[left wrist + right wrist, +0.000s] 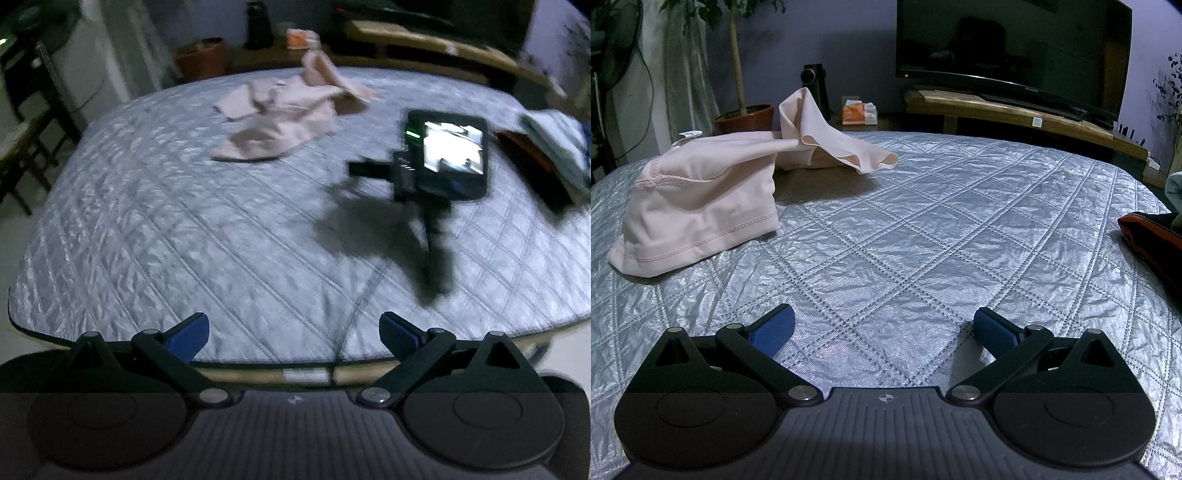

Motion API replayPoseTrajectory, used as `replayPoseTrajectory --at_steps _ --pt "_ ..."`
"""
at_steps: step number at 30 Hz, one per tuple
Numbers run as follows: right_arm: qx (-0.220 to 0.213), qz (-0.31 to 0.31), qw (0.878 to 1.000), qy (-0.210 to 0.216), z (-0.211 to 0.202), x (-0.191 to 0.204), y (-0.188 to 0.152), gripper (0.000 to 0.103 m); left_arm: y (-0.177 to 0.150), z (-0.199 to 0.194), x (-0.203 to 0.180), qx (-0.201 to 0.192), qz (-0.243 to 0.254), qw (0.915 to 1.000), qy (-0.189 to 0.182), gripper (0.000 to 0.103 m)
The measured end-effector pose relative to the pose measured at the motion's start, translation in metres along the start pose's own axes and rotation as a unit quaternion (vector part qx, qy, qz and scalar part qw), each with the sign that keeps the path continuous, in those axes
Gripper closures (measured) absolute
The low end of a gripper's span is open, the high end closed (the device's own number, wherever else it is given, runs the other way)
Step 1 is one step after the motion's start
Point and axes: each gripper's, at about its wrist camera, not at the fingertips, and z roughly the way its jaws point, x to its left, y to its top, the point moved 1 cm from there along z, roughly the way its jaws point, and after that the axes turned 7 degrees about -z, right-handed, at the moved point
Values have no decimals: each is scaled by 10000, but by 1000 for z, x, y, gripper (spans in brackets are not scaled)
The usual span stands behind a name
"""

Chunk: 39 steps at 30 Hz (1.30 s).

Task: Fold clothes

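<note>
Left wrist view: left gripper (293,330) released, blue pads spread wide above near edge of silver quilted bedspread (184,229). Crumpled pale pink garment (284,110) lying toward far side, well apart. Right wrist view: right gripper (884,326) likewise spread, empty, low over quilt; garment ahead-left, one fold standing up.

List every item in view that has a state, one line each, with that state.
Left claw: open, empty, above the bed's near edge.
Right claw: open, empty, low over the quilt.
Pink garment: crumpled, unfolded, one part sticking up.
Quilt: spread over the bed, wrinkled.
Television: screen dark.
Screen on the right claw's rig: lit.
Clothes at right: piled; blurred, fold unclear.
</note>
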Motion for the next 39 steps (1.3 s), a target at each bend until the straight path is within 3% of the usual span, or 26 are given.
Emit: replayPoseTrajectory --at_steps 3,14,21,23,25,30,36,39 --pt "0 0 10000 0 0 0 0 0 13 26 3 -392 -23 9988 290 6" --pt "0 -2 10000 0 0 0 0 0 56 145 29 -1253 -648 9887 513 10" --pt "0 -3 10000 0 0 0 0 0 74 198 10 -1724 37 9790 1086 8" --pt "1 -4 10000 0 0 0 0 0 76 207 12 -1869 -31 9752 1183 0" --pt "1 -4 10000 0 0 0 0 0 80 213 14 -1949 -161 9717 1326 1" --pt "1 -4 10000 0 0 0 0 0 89 221 22 -1961 -296 9752 987 0" --pt "1 -6 10000 0 0 0 0 0 90 227 54 -1692 -1063 9797 130 1" --pt "2 -8 10000 -1 0 0 0 0 89 228 51 -1656 -1038 9806 170 0"
